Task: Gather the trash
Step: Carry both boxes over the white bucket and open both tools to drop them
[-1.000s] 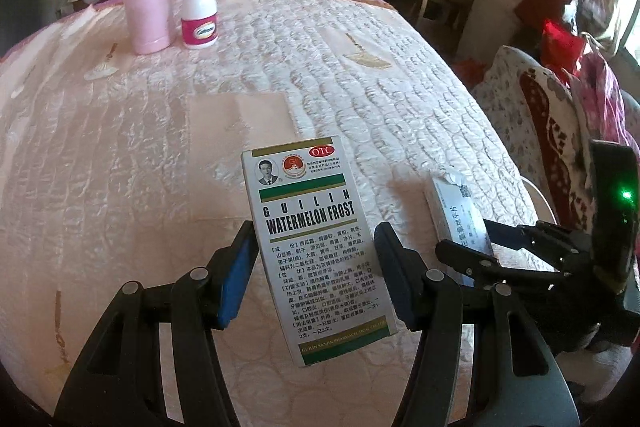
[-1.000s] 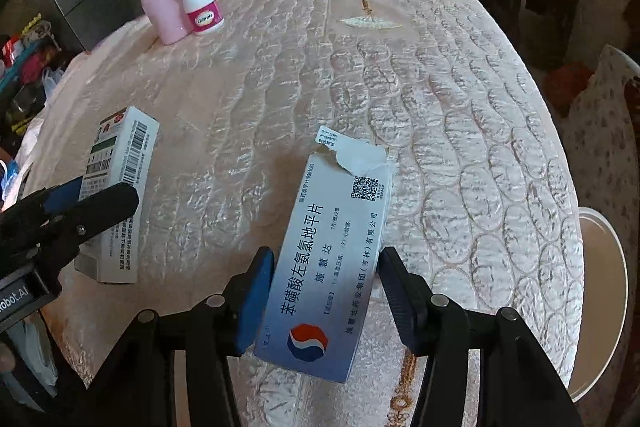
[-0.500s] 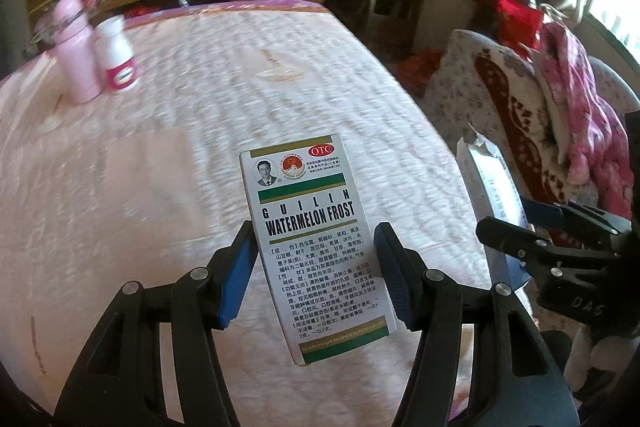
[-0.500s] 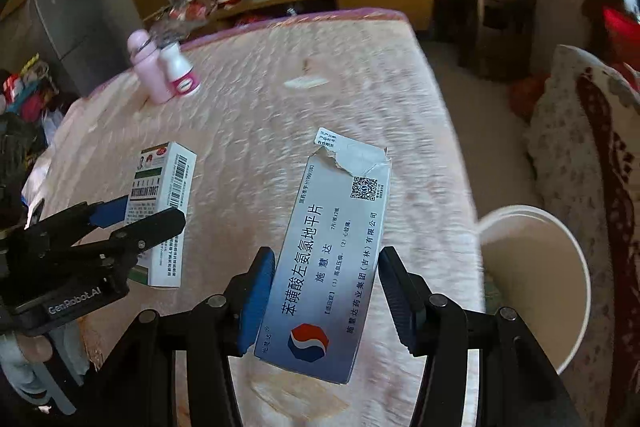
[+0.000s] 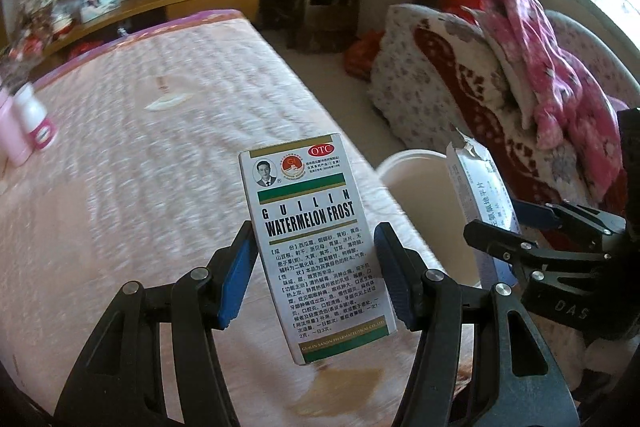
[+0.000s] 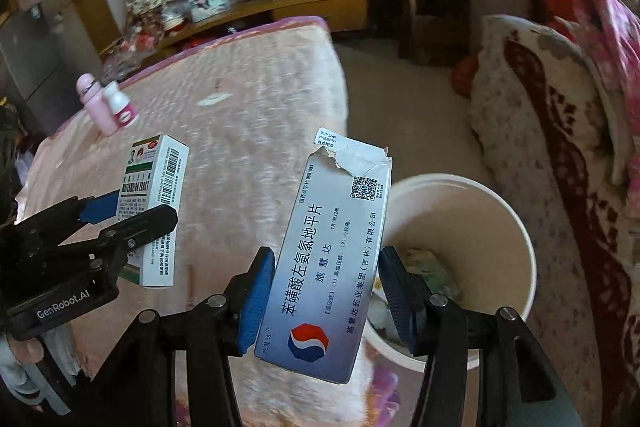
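Blurring hid the contents of the white bin (image 6: 516, 227) beside the bed (image 5: 140, 147). Near it, the left gripper (image 5: 316, 275) clenched a Watermelon Frost box (image 5: 316, 239); the right gripper (image 6: 324, 291) clenched a torn blue-white medicine box (image 6: 332, 251), partly over the bin.

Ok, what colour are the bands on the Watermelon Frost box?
Green bands with gold edging on the white Watermelon Frost box, clearest in the left wrist view.

White-and-green box (image 5: 316, 247), blue-grey torn box (image 6: 332, 247), cream bin (image 6: 516, 223), pink quilted bedspread (image 5: 140, 155)
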`<state>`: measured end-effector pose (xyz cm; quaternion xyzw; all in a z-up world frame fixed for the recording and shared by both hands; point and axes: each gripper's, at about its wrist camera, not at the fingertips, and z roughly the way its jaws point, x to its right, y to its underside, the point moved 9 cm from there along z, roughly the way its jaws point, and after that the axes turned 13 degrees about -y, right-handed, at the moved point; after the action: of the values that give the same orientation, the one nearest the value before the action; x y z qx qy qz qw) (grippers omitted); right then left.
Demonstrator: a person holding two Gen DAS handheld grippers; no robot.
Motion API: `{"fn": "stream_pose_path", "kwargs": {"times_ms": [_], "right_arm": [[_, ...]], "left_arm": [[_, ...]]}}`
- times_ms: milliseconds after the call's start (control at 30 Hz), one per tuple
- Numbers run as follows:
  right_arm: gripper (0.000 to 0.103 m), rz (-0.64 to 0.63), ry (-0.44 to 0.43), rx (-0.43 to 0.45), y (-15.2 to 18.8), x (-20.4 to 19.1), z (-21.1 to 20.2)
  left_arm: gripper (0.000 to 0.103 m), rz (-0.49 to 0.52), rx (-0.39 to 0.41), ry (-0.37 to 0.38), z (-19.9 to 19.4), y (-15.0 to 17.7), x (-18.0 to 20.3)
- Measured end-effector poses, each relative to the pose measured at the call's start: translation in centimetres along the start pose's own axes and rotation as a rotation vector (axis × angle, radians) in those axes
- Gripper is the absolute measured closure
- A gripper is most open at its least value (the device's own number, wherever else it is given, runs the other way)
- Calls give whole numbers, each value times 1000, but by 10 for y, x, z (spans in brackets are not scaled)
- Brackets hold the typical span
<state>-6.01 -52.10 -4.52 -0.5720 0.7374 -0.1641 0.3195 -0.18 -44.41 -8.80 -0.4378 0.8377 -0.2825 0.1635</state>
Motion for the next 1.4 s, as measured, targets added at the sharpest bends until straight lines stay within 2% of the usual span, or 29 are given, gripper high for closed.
{"fn": "stream_pose_path", "kwargs": {"times_ms": [333,633,933,1100,1400], "right_arm": [[51,101,42,6,18,60,-9],[51,159,69,-1,30,94,-2],[51,188,91,-10,36,108,4],[51,185,112,-15,37,113,5],[48,230,121,-3,38,121,5]], "left_arm": [[45,69,-22,36,20,-8,58],[45,78,-49,69,37,-7,88],[45,70,-54,119,45,-9,104],[44,67,-39,131,44,-10,104],[41,50,-37,197,41,-11,105]]}}
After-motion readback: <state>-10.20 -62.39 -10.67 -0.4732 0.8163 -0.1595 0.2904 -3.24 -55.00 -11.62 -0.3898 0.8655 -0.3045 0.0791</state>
